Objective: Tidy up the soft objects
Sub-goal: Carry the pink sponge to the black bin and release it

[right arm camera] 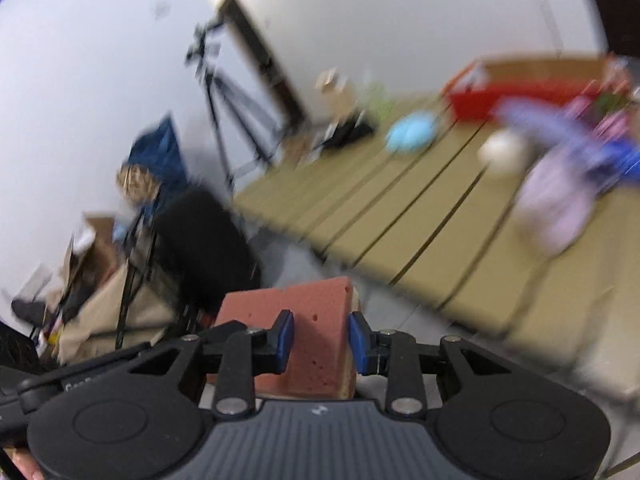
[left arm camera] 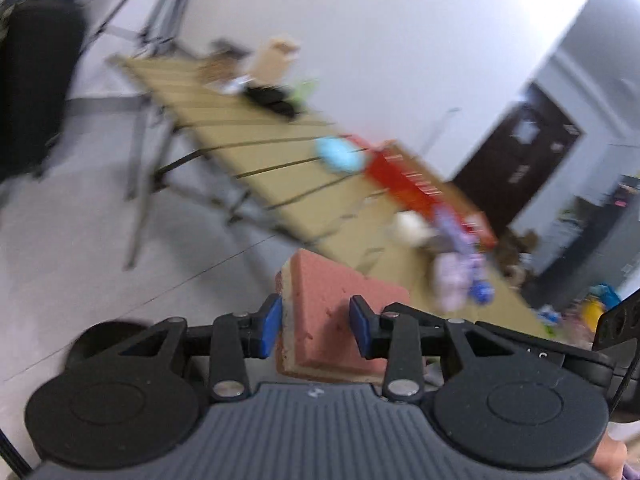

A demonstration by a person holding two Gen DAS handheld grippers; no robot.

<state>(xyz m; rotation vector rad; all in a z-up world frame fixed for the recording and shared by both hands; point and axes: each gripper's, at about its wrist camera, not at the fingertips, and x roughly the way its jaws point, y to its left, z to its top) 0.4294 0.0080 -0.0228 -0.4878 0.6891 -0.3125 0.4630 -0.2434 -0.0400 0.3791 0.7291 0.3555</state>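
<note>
Sponge pinched in left claw, also in right claw, both closed on it.

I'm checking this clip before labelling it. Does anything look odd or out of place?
Both frames are motion-blurred. Each gripper, left and right, grips a pink foam sponge, held off the slatted tan table. Nothing looks spilled or damaged.

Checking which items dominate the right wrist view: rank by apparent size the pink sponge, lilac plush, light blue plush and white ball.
1. pink sponge, nearest the camera
2. lilac plush
3. light blue plush and white ball, too alike to rank
</note>
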